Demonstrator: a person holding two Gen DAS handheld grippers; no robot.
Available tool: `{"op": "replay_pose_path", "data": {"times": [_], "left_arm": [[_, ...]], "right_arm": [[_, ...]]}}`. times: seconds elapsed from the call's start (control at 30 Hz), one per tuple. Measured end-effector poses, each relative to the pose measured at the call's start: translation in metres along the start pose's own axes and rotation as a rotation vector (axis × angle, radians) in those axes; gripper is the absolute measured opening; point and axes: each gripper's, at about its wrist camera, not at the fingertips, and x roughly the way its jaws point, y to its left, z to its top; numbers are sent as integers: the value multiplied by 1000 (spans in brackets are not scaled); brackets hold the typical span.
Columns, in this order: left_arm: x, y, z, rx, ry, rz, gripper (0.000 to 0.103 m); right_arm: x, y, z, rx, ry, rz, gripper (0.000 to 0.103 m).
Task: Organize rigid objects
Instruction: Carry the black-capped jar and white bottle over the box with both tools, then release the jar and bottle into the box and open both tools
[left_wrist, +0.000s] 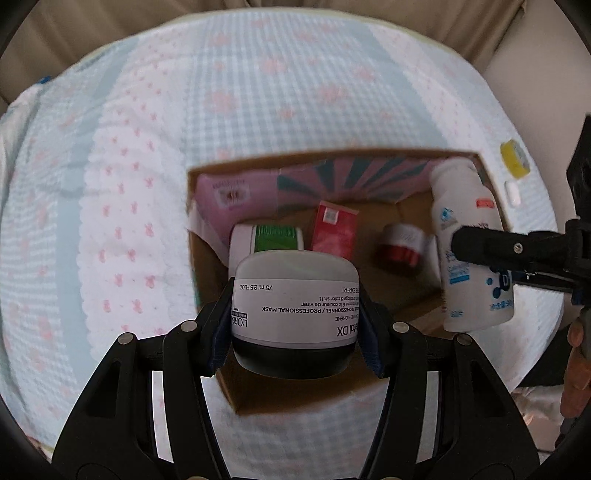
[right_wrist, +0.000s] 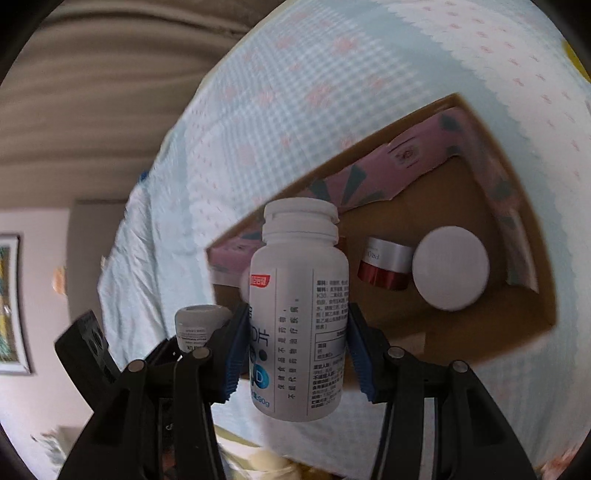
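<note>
Gripping upright white bottle (right_wrist: 299, 314) | right tool (right_wrist: 295, 345) | cap up

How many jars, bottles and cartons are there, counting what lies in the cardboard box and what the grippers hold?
Jars: 3 (mask jar in the left gripper, green-and-white jar, red jar)
Bottles: 1 (white bottle in the right gripper)
Cartons: 1 (red carton)
Total: 5

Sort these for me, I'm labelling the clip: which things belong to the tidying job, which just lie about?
Job: mask jar in left gripper; white bottle in right gripper; cardboard box.
Lying about: yellow item on bedspread; framed picture.
</note>
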Motion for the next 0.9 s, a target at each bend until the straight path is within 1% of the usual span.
{"op": "replay_pose_path", "data": {"times": [0.13,0.27,0.33,0.4,0.43,0.47,0.5,0.53,0.57,0.6,0.67,0.77,0.9], "left_arm": [[21,5,-9,6,25,-18,53],[25,4,-12,35,29,-6,54],[28,4,-11,48,45,10,54],[29,2,-8,55,73,-2,62],[27,-1,-8,65,77,-38,83],[25,-5,-7,82,80,-82,102],[20,-12,-8,108,68,-83,103],[18,-16,-9,131,59,-54,103],[15,-20,-10,156,52,-26,103],[13,-22,-12,167,51,-16,103],[10,-20,-15,158,53,-17,103],[8,-13,-17,134,56,-6,103],[2,-10,-14,112,50,7,103]], "right_arm": [[32,-4,3,-58,20,-27,46],[55,-3,5,-114,48,-88,46],[61,-2,4,-132,64,-97,46],[68,1,5,-151,83,-137,47],[71,2,5,-161,90,-171,49],[72,4,5,-168,95,-201,54],[72,6,6,-176,92,-227,72],[70,9,6,-194,77,-247,97],[68,10,6,-212,64,-265,103],[63,11,6,-231,44,-283,103],[56,11,6,-234,26,-289,103],[50,4,5,-198,24,-274,103],[43,-1,3,-182,17,-283,103]]}}
